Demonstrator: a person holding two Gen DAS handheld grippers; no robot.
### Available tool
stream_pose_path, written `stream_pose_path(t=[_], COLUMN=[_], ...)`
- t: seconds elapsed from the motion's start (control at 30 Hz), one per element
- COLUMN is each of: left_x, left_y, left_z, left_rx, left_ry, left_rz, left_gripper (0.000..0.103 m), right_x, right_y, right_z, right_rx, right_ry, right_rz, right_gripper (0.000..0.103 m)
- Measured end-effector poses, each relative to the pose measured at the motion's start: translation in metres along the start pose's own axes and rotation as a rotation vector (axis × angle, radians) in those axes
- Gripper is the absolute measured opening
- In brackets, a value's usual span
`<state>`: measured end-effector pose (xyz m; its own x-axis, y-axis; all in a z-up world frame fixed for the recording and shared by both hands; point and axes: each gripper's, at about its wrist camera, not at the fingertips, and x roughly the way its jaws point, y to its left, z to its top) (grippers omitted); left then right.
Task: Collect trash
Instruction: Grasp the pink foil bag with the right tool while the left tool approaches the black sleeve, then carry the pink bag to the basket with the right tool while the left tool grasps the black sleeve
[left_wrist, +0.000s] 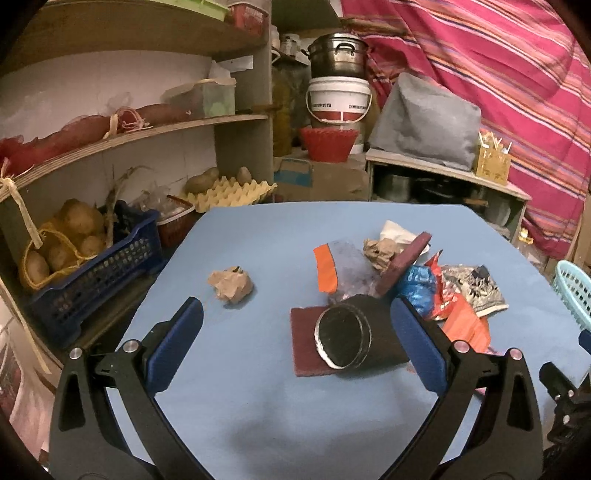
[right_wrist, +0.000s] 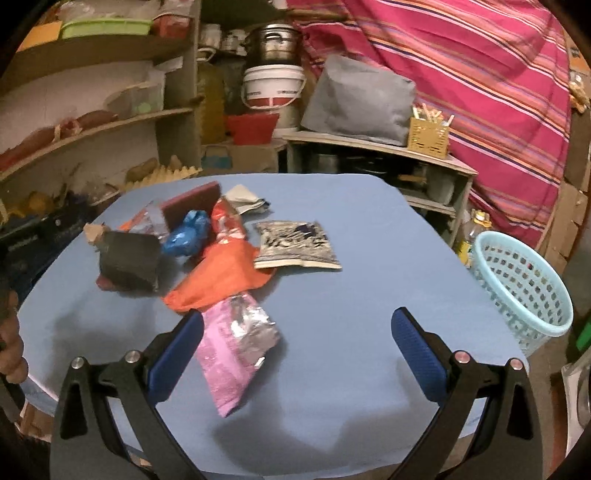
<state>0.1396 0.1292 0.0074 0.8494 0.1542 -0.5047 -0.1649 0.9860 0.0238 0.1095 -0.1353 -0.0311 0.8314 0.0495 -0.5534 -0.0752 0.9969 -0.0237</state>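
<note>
Cluttered storeroom: shelves, striped pink cloth behind blue counter. Trash heaped on counter. Landmark: black cylinder, lying on side atop maroon pad. My left tongs spread wide, holding nothing, cylinder between fingers. Crumpled brown paper ball well left of cylinder, alone. Orange wrapper, blue plastic wad, patterned pouch right of cylinder. Pink foil packet nearest my right tongs, also wide, empty. Pale blue basket far right of cylinder, off counter edge.
</note>
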Motion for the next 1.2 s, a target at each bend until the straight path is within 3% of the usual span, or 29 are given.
stream_pose_path(t=[0.43,0.7,1.0,1.2], left_x=[0.021,0.032,0.049,0.069], left_y=[0.005,-0.003,-0.046,-0.068], left_z=[-0.006,-0.006,-0.008,-0.010], left_rx=[-0.037,-0.042,0.032,0.071], left_ry=[0.076,0.103,0.135,0.174], left_rz=[-0.004,-0.022,-0.040,-0.016], left_gripper=[0.098,0.098,0.098,0.098], right_x=[0.048,0.057,0.050,0.049], right_y=[0.025,0.017,-0.008,-0.034], right_z=[-0.015,-0.013,-0.007,-0.008], right_rx=[-0.067,-0.042,-0.005,0.026], right_ry=[0.130,0.163,0.154,0.157], right_rz=[0.041,0.145,0.224,0.206], right_gripper=[0.098,0.054,0.038,0.036])
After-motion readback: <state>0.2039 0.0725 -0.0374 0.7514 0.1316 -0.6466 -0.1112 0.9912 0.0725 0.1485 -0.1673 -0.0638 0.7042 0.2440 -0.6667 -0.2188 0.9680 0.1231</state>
